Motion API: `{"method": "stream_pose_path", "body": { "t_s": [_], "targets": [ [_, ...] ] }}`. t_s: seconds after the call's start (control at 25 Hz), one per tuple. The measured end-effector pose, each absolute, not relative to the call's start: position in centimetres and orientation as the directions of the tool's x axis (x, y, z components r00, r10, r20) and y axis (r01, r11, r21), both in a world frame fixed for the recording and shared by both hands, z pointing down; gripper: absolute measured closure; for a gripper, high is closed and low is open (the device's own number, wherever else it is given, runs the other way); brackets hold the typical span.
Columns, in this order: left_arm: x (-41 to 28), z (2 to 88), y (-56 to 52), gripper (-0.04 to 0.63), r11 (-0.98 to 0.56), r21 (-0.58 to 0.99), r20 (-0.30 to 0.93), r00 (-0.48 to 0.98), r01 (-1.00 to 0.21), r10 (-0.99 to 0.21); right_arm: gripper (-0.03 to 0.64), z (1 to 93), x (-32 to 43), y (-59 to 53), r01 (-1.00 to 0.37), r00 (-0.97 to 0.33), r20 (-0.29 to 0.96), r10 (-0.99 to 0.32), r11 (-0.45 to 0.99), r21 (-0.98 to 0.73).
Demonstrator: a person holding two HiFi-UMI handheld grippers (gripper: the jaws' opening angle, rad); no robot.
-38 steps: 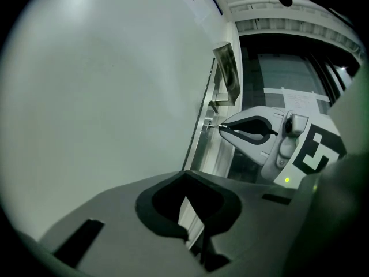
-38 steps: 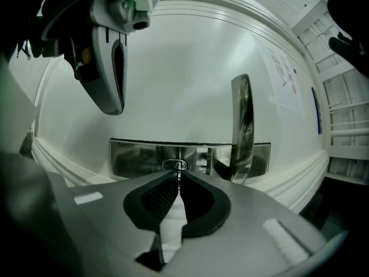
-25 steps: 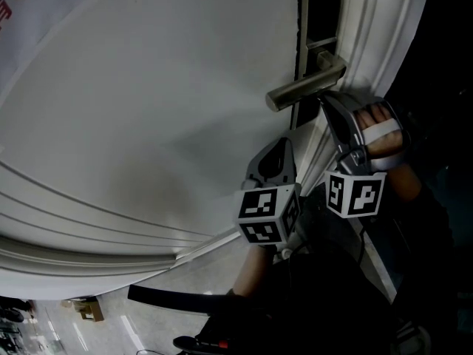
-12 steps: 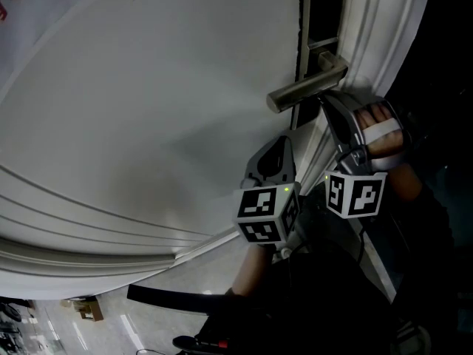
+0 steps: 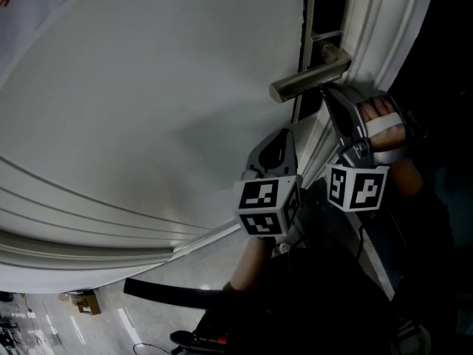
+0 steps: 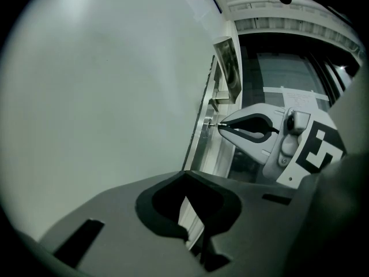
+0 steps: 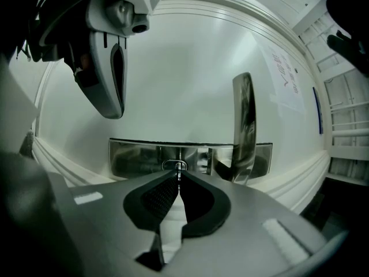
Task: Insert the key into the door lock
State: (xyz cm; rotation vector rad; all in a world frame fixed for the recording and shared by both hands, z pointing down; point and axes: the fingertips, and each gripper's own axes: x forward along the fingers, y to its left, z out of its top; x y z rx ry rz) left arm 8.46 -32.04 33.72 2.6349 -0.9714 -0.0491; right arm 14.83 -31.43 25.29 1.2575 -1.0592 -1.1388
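Note:
A white door (image 5: 148,87) carries a metal lock plate (image 7: 138,157) with an oval keyhole (image 7: 174,165) and a lever handle (image 5: 310,80). My right gripper (image 7: 179,178) is shut on a small key (image 7: 179,173), whose tip is at the keyhole. In the left gripper view the right gripper (image 6: 220,126) shows side-on, its tip against the plate (image 6: 206,126). My left gripper (image 5: 285,134) hangs beside it, lower left of the handle and close to the door. Its jaws (image 6: 184,176) are shut with nothing between them.
The handle (image 7: 245,126) sticks out of the plate just right of the keyhole. Raised door mouldings (image 5: 111,228) curve below. The door frame (image 5: 377,35) runs to the right of the lock. A person's hand (image 5: 380,124) holds the right gripper. Tiled floor (image 5: 111,324) shows at the bottom.
The whole head view has drifted slightly, so the handle and grippers sit a little higher and further right. The right gripper stays at the lock, and the left one keeps its place beside it.

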Motion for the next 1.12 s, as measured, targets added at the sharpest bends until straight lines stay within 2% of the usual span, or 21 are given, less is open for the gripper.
{"method": "stream_pose_path", "body": {
  "t_s": [1.12],
  "targets": [
    [7.98,33.54,-32.39,0.595,-0.710,0.319,0.075,0.763,-0.628,-0.642,0.604,25.15,14.52,-31.71,0.045,0.141,-0.017,-0.990,-0.010,0.999]
  ]
}}
